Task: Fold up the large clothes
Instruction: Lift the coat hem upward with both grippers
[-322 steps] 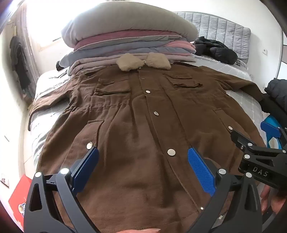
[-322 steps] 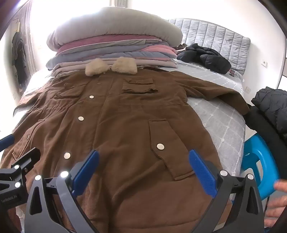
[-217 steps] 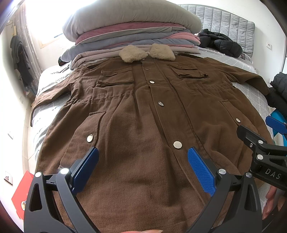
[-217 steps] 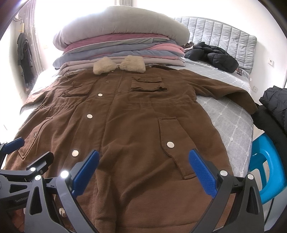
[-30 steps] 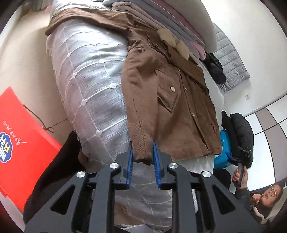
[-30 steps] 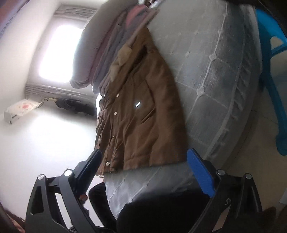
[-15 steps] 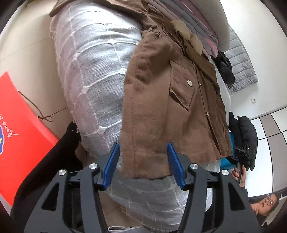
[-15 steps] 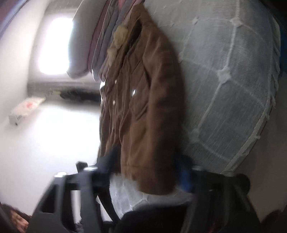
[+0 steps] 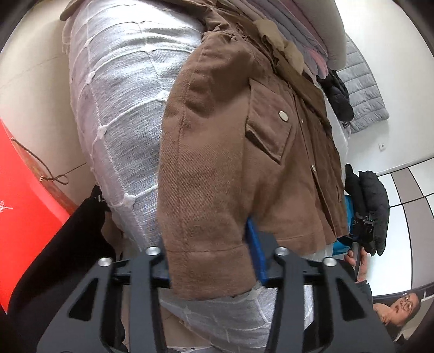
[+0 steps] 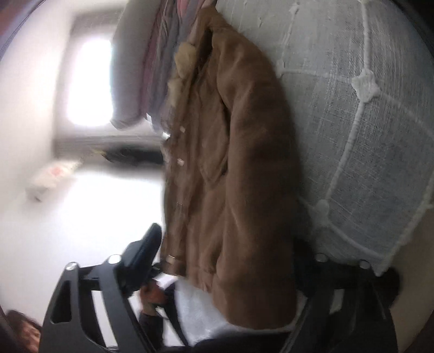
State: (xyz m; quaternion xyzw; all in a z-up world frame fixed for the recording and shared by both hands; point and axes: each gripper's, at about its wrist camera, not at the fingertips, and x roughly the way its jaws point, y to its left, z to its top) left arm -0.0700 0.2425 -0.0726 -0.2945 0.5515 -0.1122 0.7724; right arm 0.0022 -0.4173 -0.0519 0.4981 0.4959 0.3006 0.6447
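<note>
A large brown coat (image 9: 233, 152) with snap buttons and a fur collar lies on the bed, its hem hanging over the foot edge. My left gripper (image 9: 208, 260) is open, its jaws on either side of the coat's left hem corner; the cloth hides the left pad. In the blurred right wrist view the coat (image 10: 238, 168) hangs in front of my right gripper (image 10: 244, 271). Its jaws stand apart around the right hem corner, and the cloth hides most of the right finger.
The bed has a grey-white checked cover (image 9: 122, 95) (image 10: 366, 122). Folded bedding and a pillow (image 9: 320, 24) are stacked at its head. A red box (image 9: 19, 211) lies on the floor at left. A blue stool with a black jacket (image 9: 371, 206) stands at right.
Both grippers have moved in closer on the coat's hem corners. The left gripper was shut on the hem a second ago and stands open around it now. The right view has blurred.
</note>
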